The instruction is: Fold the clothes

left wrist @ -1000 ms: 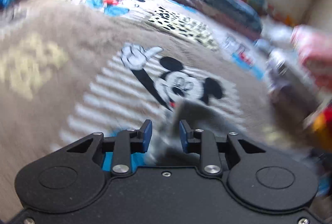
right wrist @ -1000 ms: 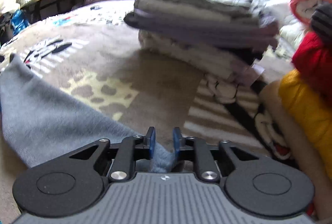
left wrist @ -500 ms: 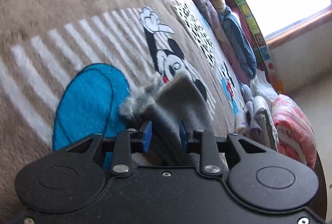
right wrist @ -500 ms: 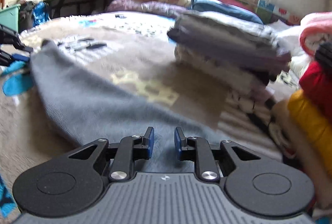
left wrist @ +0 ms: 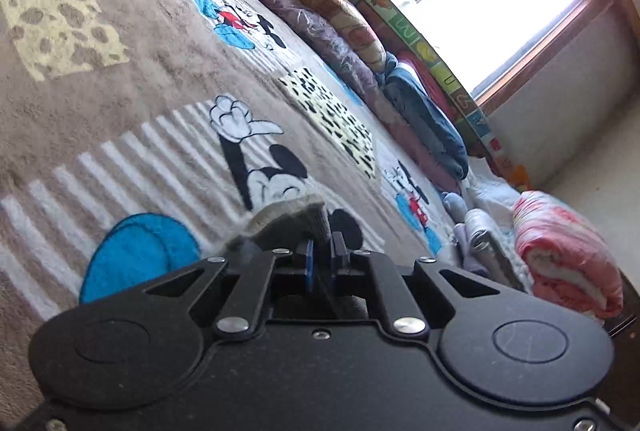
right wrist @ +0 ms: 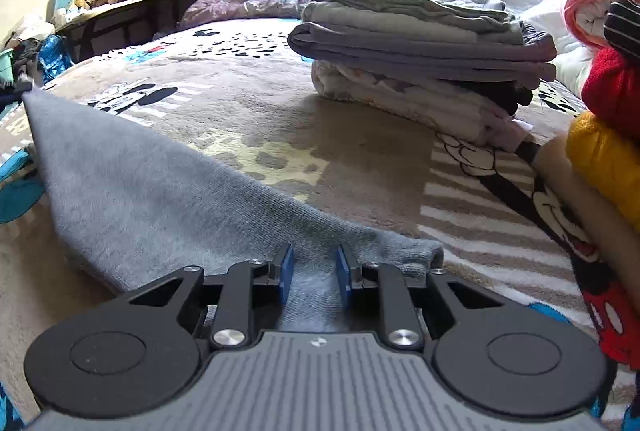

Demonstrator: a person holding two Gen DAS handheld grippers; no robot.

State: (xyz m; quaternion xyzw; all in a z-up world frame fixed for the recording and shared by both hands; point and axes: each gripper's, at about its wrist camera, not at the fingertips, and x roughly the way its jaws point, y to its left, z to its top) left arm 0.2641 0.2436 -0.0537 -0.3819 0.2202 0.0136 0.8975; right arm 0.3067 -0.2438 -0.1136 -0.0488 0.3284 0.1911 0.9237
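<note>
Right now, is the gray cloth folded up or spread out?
Spread out. The gray cloth stretches flat over the blanket, one end at the open right gripper, the other pinched in the left gripper.

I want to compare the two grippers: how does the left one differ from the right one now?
The left gripper has its fingers pinched shut on a corner of the grey garment; the right gripper has its fingers apart, the cloth lying between them. The left body is black, the right grey and ribbed. Both have blue pads.
</note>
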